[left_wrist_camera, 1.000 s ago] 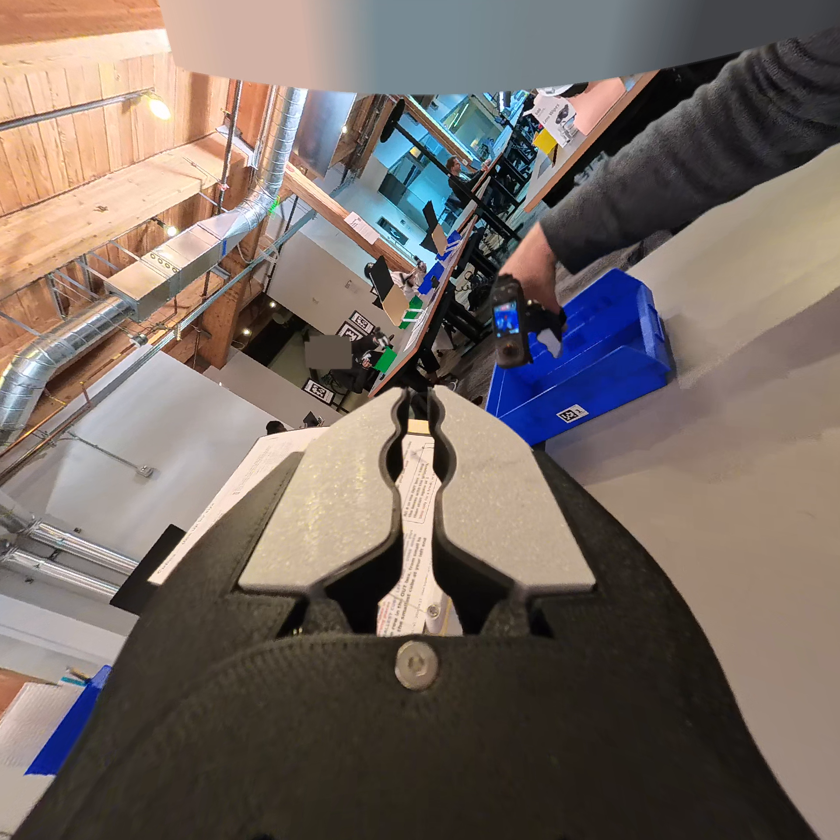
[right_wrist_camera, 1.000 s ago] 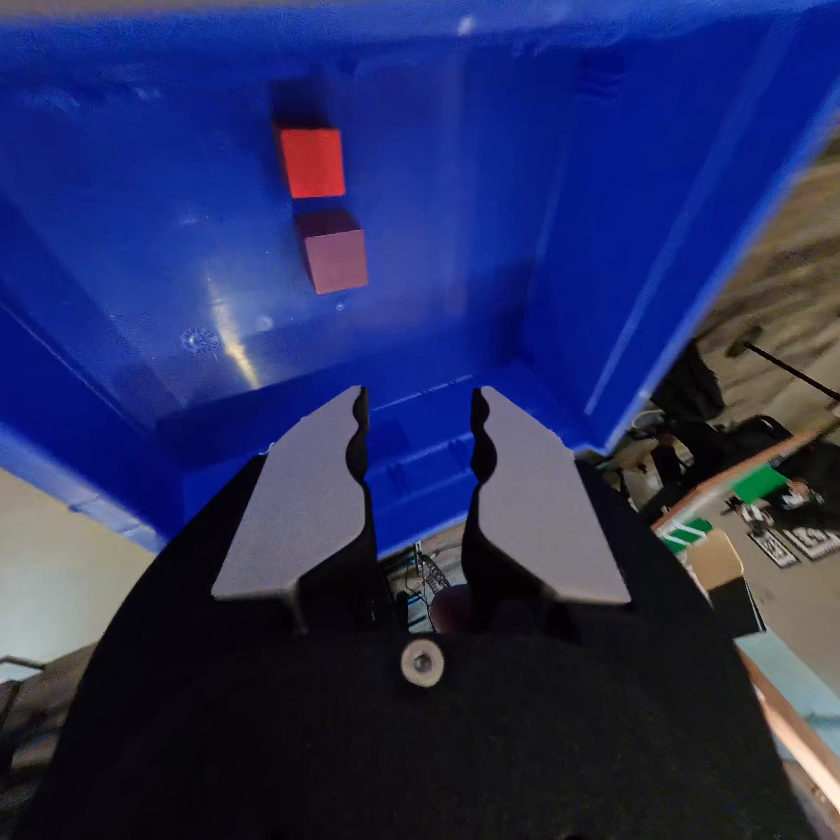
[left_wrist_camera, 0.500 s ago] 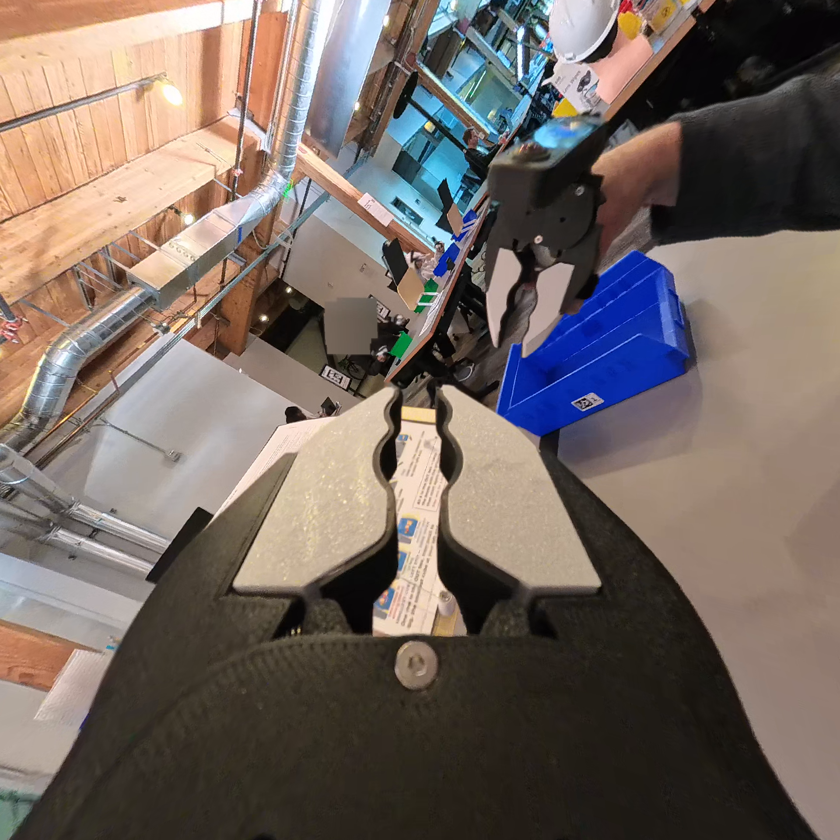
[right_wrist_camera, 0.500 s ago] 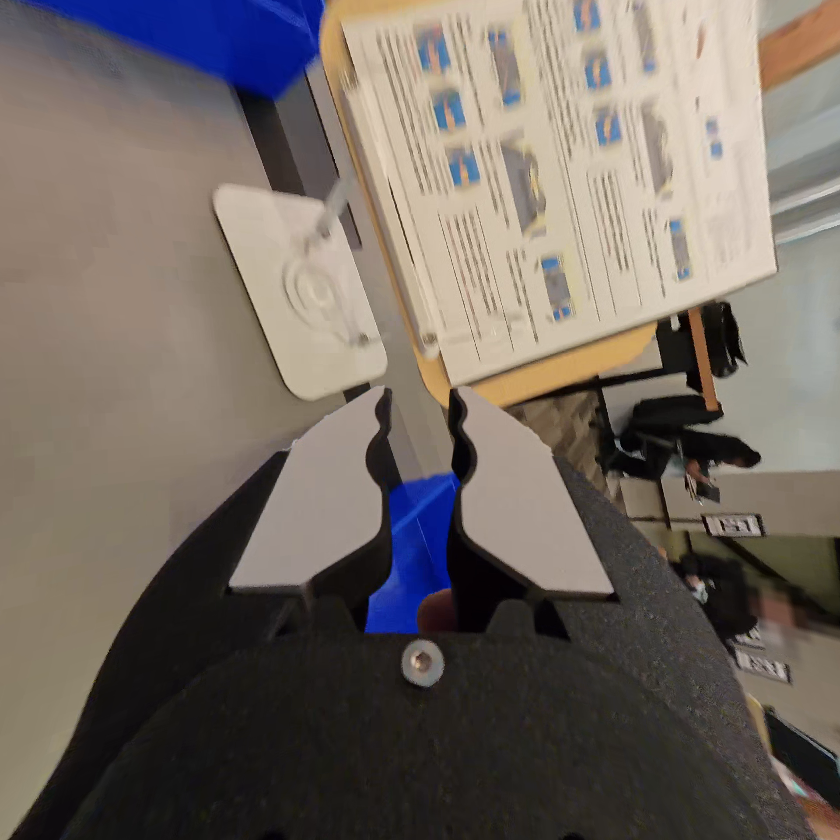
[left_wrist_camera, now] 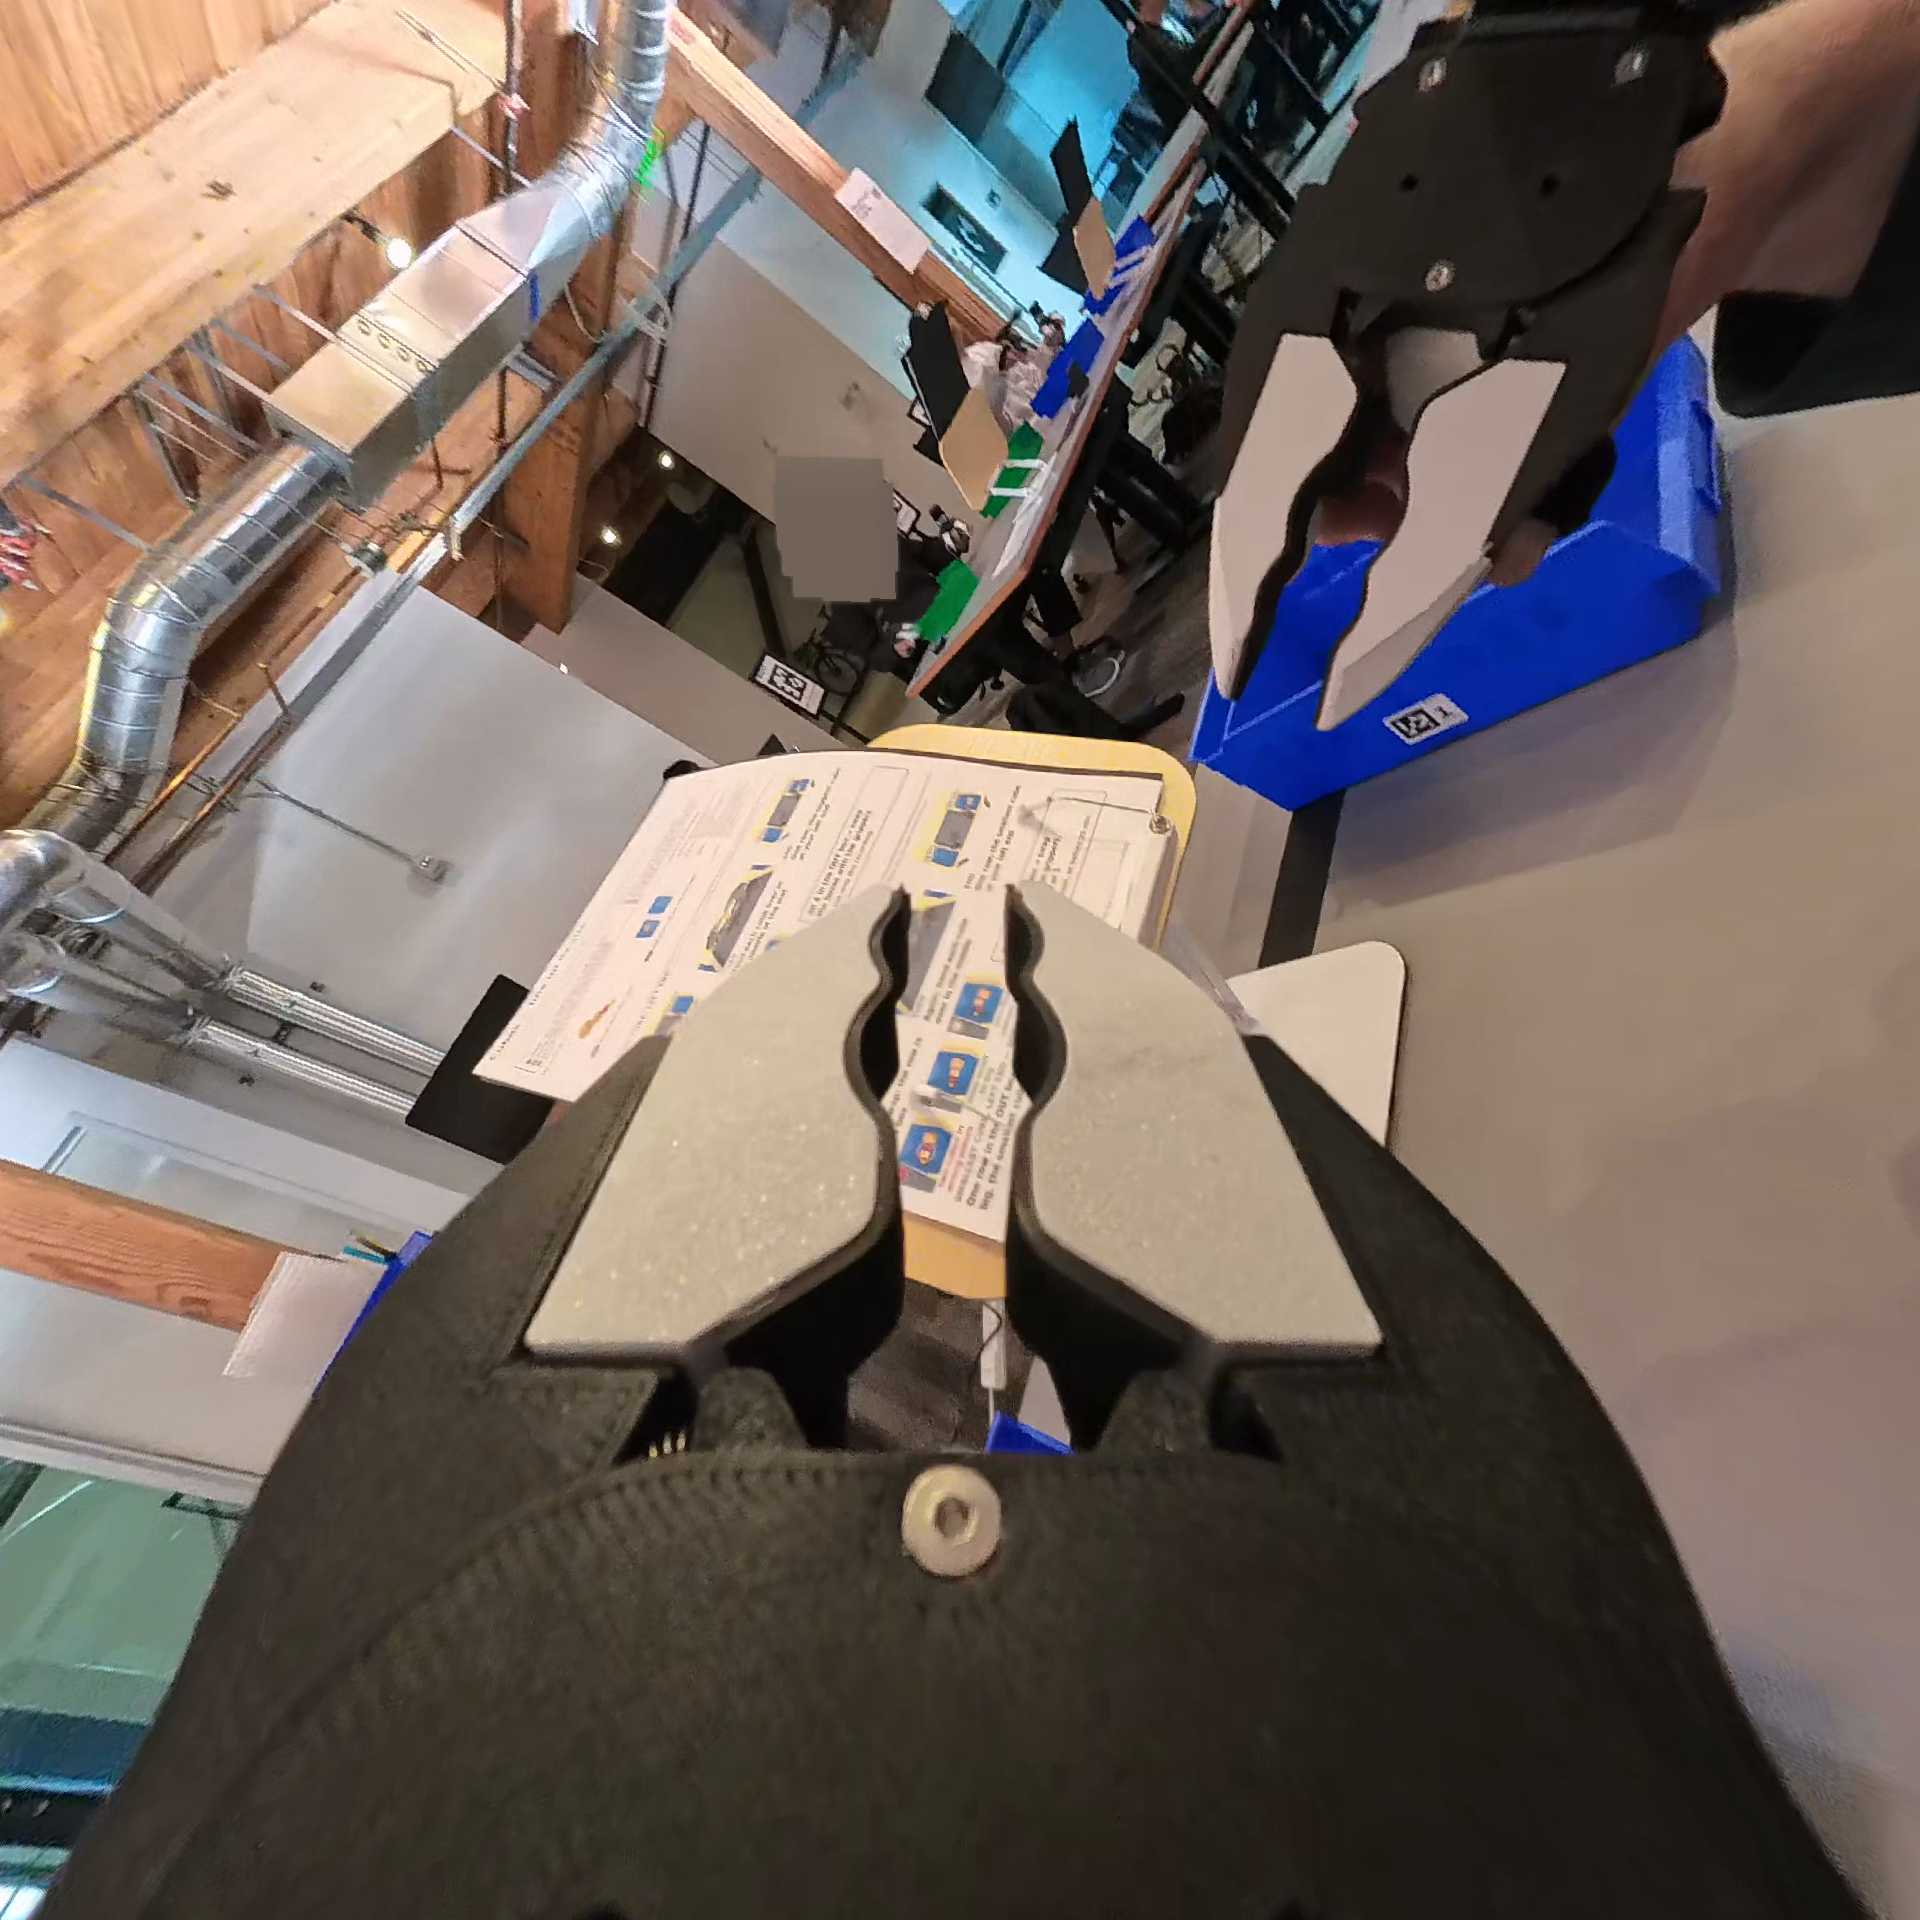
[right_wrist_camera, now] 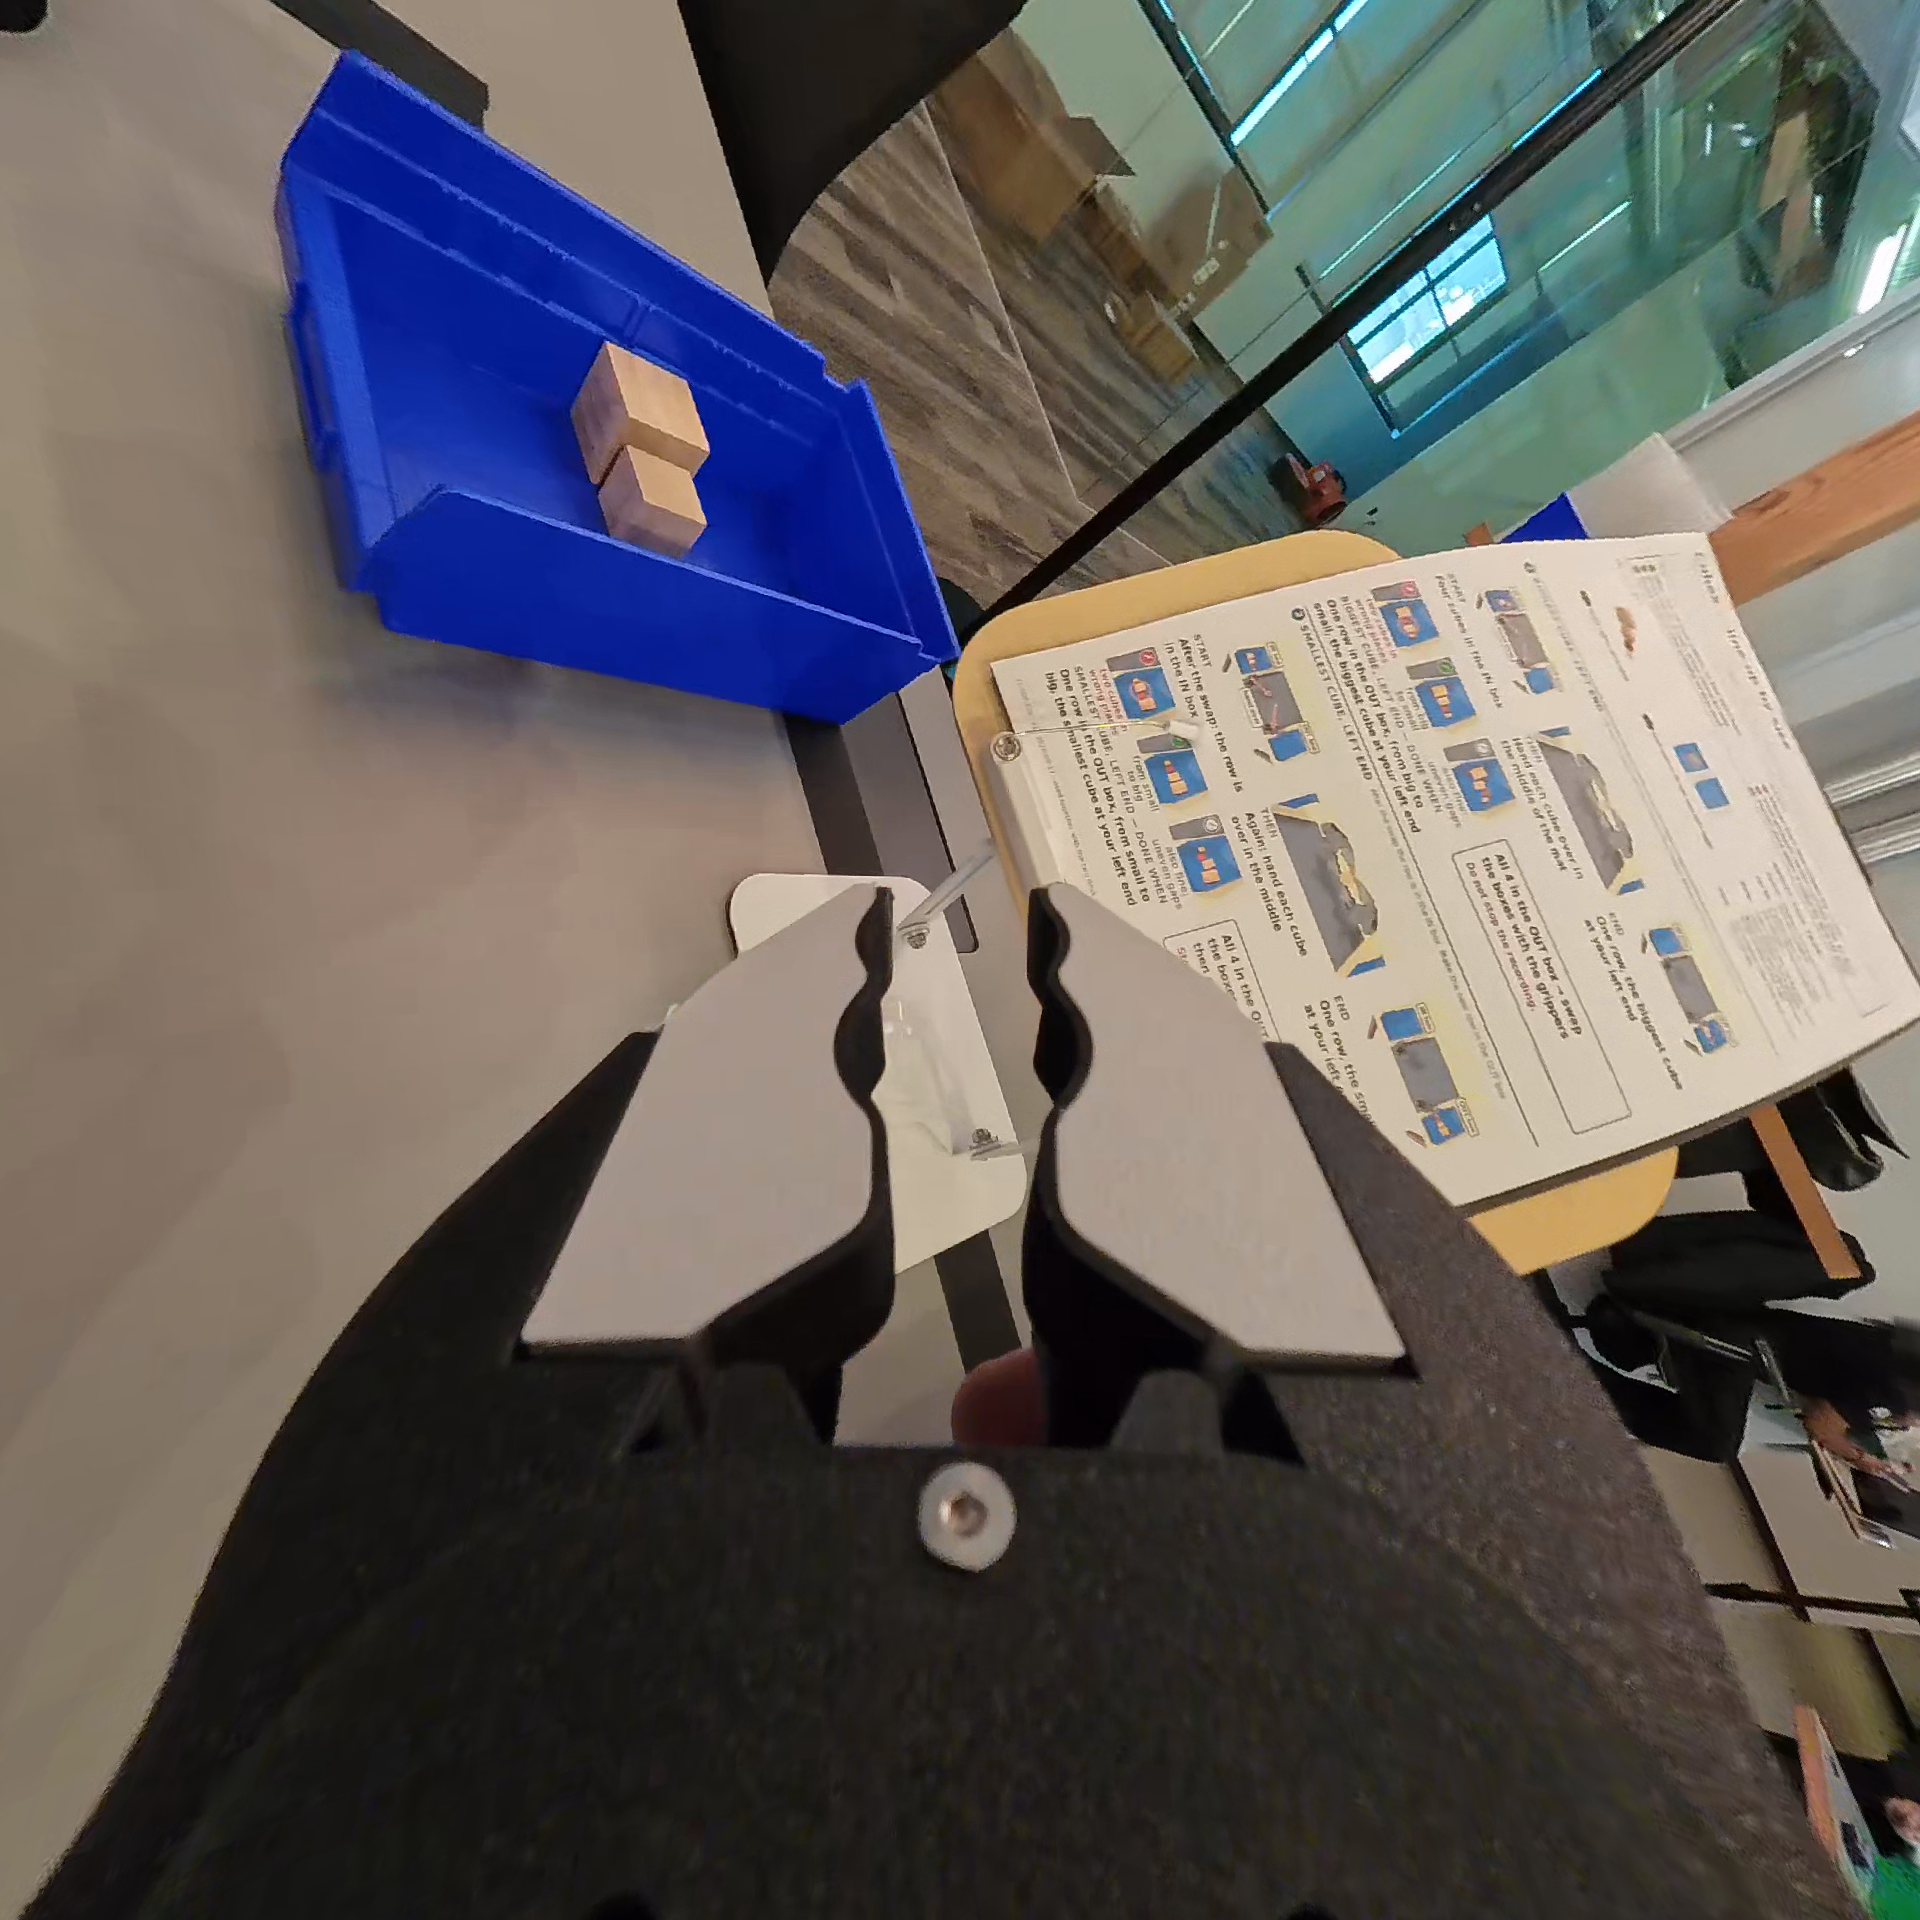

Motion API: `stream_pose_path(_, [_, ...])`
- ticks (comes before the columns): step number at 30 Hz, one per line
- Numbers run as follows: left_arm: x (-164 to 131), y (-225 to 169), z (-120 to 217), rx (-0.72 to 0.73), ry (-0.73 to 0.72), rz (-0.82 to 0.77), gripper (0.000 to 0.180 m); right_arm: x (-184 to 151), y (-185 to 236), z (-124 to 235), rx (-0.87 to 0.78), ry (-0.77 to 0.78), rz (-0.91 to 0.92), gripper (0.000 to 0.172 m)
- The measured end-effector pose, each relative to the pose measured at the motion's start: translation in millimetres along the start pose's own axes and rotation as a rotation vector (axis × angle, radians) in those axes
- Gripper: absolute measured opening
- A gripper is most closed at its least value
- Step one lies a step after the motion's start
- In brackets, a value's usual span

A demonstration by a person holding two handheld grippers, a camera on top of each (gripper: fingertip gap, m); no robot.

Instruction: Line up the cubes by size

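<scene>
Two views. Left wrist: left gripper (left_wrist_camera: 956,914) slightly open, empty, over instruction sheet (left_wrist_camera: 883,883); right gripper (left_wrist_camera: 1320,675) empty too. Right wrist: two cubes (right_wrist_camera: 639,457) touching in bin (right_wrist_camera: 623,613) at desk's (right_wrist_camera: 312,935) far edge. Probably between picks; next, reach for a cube.

Stuff we can't make out: in the right wrist view a reddish-brown cube (right_wrist_camera: 997,1397) sits deep in the right gripper (right_wrist_camera: 961,914), mostly hidden behind its fingers, so we can't tell if the pads press it. The instruction sheet (right_wrist_camera: 1455,852) right of that gripper runs off the right edge. In the left wrist view the left gripper's (left_wrist_camera: 956,909) fingers cover the sheet's middle, and the far blue bin's (left_wrist_camera: 1558,613) inside is blocked by the other gripper in front of it. A grey mosaic patch hides someone in the background.
</scene>
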State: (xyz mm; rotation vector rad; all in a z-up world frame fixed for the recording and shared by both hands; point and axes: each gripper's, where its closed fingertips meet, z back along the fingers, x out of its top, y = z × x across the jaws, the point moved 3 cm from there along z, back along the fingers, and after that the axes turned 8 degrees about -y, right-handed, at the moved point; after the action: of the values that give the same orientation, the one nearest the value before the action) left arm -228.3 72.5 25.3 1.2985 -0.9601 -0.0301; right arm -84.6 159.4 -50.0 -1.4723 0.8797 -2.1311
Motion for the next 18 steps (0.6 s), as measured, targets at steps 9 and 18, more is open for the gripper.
stream_pose_path(9, [-108.1, -17.8, 16.3, -0.174, 0.439, 0.080, 0.030, 8.3, 7.1, 1.6, 0.033, -0.034, 0.006, 0.025])
stream_pose_path(18, [-276.6, -59.2, 53.3, -0.357, 0.910, 0.276, 0.051, 2.7, 7.3, -0.8, 0.053, -0.033, -0.011, 0.026])
